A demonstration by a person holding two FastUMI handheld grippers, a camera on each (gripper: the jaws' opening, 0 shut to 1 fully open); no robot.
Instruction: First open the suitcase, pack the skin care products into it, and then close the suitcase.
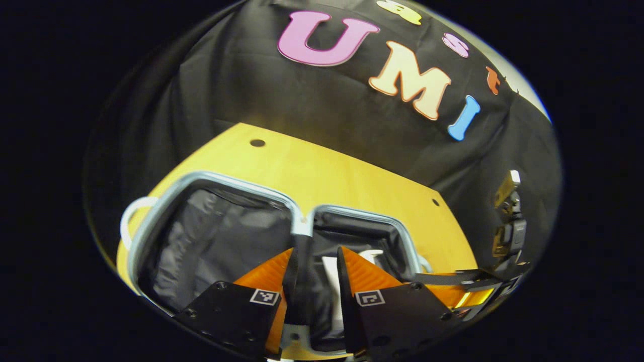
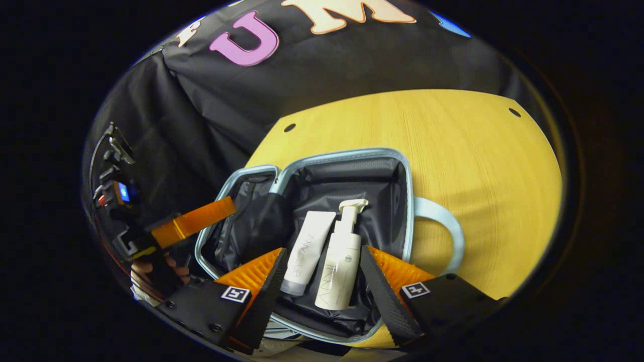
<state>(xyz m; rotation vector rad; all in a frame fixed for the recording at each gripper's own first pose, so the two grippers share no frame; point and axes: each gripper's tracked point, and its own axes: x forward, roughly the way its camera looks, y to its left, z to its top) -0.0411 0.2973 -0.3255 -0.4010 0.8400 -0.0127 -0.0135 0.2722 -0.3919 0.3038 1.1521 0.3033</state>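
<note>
The suitcase (image 2: 352, 152) lies open on the table, light blue rim around black lining. In its right half a white tube (image 2: 307, 251) and a white pump bottle (image 2: 342, 266) lie side by side. My right gripper (image 2: 323, 249) hovers open just above them, one finger on each side. The left gripper (image 2: 193, 221) reaches over the other half from the left, held by a hand. In the left gripper view my left gripper (image 1: 317, 250) is open over the suitcase's (image 1: 241, 182) middle hinge, with a white product (image 1: 329, 271) partly visible between the fingers. The right gripper (image 1: 453, 279) shows low at the right.
The yellow wooden table (image 2: 478, 151) stretches to the right of and behind the case, with small holes near its corners. A light blue carry handle (image 2: 448, 226) sticks out from the right half. Another handle (image 1: 132, 211) juts from the left half. The black cloth wall stands close behind.
</note>
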